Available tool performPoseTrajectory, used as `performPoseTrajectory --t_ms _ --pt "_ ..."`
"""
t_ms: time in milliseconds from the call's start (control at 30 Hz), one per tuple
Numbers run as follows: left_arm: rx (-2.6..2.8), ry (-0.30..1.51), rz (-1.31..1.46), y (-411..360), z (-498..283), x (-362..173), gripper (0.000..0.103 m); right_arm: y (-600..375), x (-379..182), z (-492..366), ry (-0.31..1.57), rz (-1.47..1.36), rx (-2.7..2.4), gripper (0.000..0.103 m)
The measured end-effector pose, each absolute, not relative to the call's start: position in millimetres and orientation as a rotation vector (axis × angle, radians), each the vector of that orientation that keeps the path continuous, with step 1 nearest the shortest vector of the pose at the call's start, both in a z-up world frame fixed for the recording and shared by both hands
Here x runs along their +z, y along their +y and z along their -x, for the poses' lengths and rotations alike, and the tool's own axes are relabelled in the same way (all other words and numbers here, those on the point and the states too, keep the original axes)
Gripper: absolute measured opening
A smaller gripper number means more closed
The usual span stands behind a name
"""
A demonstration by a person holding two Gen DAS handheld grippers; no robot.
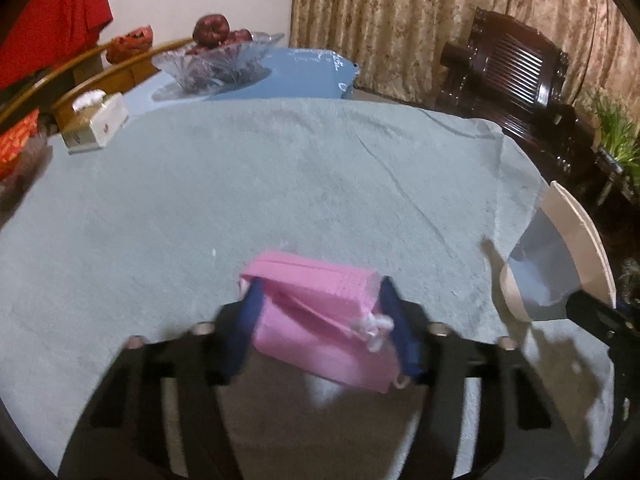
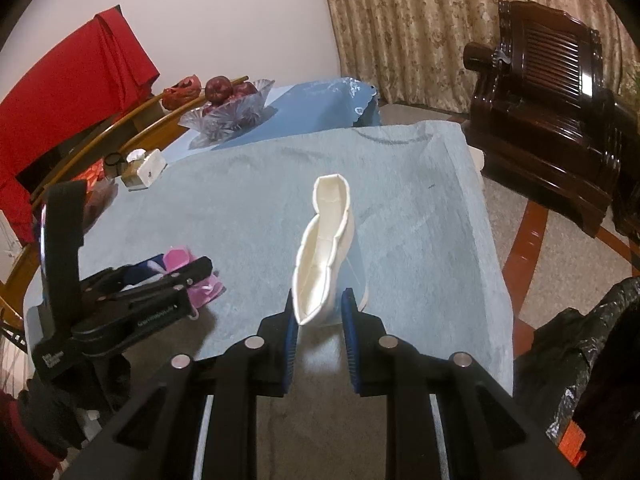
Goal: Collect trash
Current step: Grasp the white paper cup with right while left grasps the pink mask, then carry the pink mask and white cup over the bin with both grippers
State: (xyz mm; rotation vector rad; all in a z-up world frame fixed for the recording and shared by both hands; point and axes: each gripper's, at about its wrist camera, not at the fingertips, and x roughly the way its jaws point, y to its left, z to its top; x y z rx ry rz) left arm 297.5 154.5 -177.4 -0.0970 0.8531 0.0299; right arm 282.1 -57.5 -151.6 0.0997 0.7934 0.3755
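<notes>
2 pieces of trash are in hand, by the look of it, 1 per gripper. The left gripper (image 1: 320,320) has its jaws set about halfway, and the pink packet (image 1: 320,332) sits between the blue pads (image 1: 244,328), which touch its 2 short ends; the right wrist view shows the same packet (image 2: 200,284) low over the towel (image 2: 256,216), so I cannot tell whether it is lifted yet or merely pinched where it lies. The right gripper (image 2: 320,320) has its jaws narrow, clamped on the lower end of a crushed white cup (image 2: 324,240), which juts up and forward from the pads, clear of the towel.

Outward from the jaws, the grey-blue towel (image 1: 280,184) ahead of both grippers is bare of loose scraps as far as these views reach. Beyond it, at the far left, stand a tissue box (image 1: 96,124) and a glass fruit bowl (image 1: 216,60), which do not read as trash. To the right of the right jaws, off the table edge and lower, is a black bag (image 2: 580,344), likely the place for the trash.

My judgement: the picking up is about done, and the dropping off is still to come. Nothing visible has gone into the bag. Both pieces must travel rightward to it and be let go over its mouth, which is not clearly shown here.
</notes>
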Motion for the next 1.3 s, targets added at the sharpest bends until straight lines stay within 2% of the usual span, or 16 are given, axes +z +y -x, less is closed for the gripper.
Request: performPoseTrajectory --t_ms 100,200,633,1300 --pt "0.008 0.856 0.112 154.9 -291.8 -176.0 0.018 -58.7 -152.1 -280.2 0.794 -0.104 0.375 0.021" --pt "-0.01 0.836 0.114 154.2 -283.2 -168.2 0.008 -58.9 -151.7 -279.2 0.792 -0.104 0.376 0.021" --pt "-0.073 0.722 0.14 148.0 -232.2 -116.8 0.006 -65.0 -122.6 -244.9 0.736 -0.098 0.404 0.021" --pt "-0.174 0.668 0.072 96.0 -167.2 -83.3 0.006 -98.6 -92.5 -181.2 0.691 -0.105 0.383 0.021"
